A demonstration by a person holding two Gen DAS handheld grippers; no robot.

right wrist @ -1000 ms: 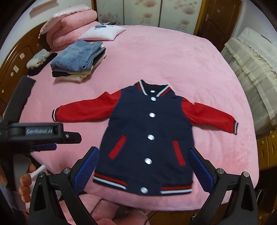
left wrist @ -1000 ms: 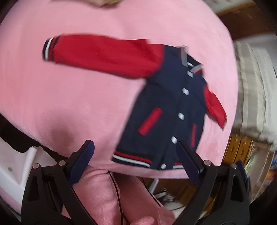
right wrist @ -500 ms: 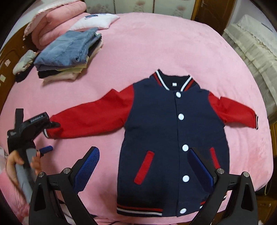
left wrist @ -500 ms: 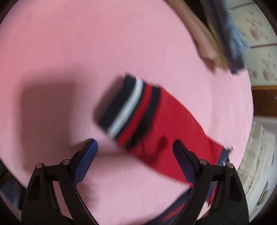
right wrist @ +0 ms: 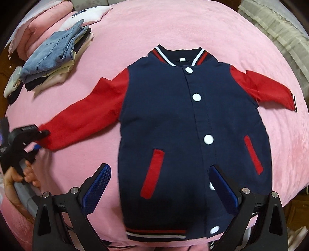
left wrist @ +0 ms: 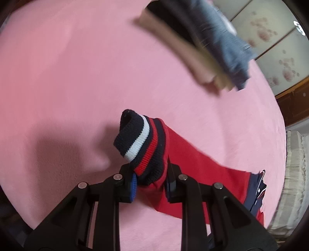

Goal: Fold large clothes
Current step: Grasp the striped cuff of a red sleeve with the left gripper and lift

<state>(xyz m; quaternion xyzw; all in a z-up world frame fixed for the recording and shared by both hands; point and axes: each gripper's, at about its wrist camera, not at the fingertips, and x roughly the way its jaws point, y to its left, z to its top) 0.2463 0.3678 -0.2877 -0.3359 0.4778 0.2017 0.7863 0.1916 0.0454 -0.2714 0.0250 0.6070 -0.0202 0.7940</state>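
A navy varsity jacket (right wrist: pixel 179 119) with red sleeves and white snaps lies flat, front up, on the pink bed (right wrist: pixel 135 29). My left gripper (left wrist: pixel 150 182) is shut on the striped cuff (left wrist: pixel 143 142) of the jacket's left-hand red sleeve (right wrist: pixel 85 119) and lifts it slightly; it also shows at the left edge of the right wrist view (right wrist: pixel 36 139). My right gripper (right wrist: pixel 160 187) is open above the jacket's lower body near the hem (right wrist: pixel 156 232). The other sleeve (right wrist: pixel 266 86) lies spread to the right.
A stack of folded clothes with jeans on top (right wrist: pixel 56 58) lies at the bed's far left, blurred in the left wrist view (left wrist: pixel 202 44). Pink pillows (right wrist: pixel 44 17) and a white cushion (right wrist: pixel 87 17) lie behind it. A beige covered piece (right wrist: pixel 278 25) stands at right.
My left gripper moved onto the sleeve cuff and closed on it. My right gripper moved closer over the jacket's lower front, still open.
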